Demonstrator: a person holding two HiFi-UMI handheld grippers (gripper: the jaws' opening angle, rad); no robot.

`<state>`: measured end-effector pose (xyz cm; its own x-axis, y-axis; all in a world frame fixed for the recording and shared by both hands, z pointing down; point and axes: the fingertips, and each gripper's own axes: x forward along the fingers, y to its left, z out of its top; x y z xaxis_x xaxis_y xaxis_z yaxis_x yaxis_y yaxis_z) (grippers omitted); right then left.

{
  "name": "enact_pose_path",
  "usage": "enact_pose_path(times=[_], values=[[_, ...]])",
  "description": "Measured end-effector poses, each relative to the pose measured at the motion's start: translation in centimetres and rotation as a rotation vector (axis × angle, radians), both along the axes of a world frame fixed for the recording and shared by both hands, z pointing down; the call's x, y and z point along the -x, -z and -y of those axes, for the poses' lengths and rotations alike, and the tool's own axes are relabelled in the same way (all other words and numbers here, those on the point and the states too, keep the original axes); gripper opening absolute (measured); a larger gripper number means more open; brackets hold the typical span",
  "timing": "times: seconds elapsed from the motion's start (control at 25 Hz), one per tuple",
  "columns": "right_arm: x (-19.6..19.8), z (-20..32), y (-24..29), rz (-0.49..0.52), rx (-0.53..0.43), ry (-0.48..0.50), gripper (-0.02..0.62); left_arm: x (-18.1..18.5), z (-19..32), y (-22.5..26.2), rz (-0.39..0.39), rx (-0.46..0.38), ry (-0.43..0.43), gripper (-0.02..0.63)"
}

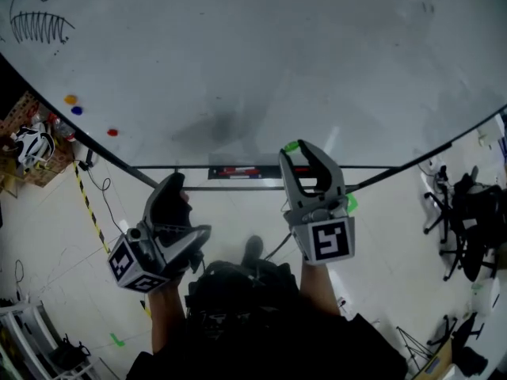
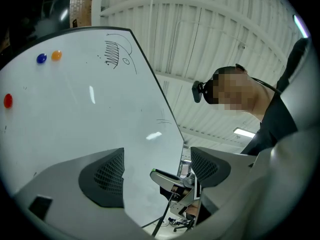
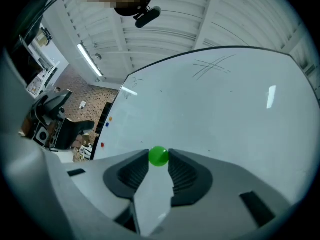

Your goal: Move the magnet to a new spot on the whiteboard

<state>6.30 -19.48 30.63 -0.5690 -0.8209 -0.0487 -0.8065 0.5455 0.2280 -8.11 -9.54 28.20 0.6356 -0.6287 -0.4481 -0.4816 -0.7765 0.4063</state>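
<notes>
Right gripper (image 3: 159,160): jaws clamped on green magnet (image 3: 159,156), near whiteboard (image 1: 238,70); left gripper (image 2: 157,169): jaws wide, empty; grasp done, re-placing seemingly pending

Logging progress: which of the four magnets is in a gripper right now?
The green magnet, pinched by the right gripper; the orange magnet, blue magnet and red magnet sit on the whiteboard.

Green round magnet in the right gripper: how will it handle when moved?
The small, glossy green round magnet is pinched at the right gripper's tips, so it may slip. It looks rigid and probably light, likely snapping onto the whiteboard.
</notes>
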Motion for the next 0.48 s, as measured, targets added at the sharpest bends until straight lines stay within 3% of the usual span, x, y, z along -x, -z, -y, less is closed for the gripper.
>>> enact_pose_path(times=[0.28,0.48], values=[[-0.8,2.3,-0.9,0.000,-0.007,0.019,0.150,-1.9,1.9,-0.4,0.048,0.011,0.040,0.414],[0.0,3.5,-0.9,-0.073,-0.033,-0.023,0.150,-1.5,3.1,-0.4,0.052,-0.012,0.014,0.414]])
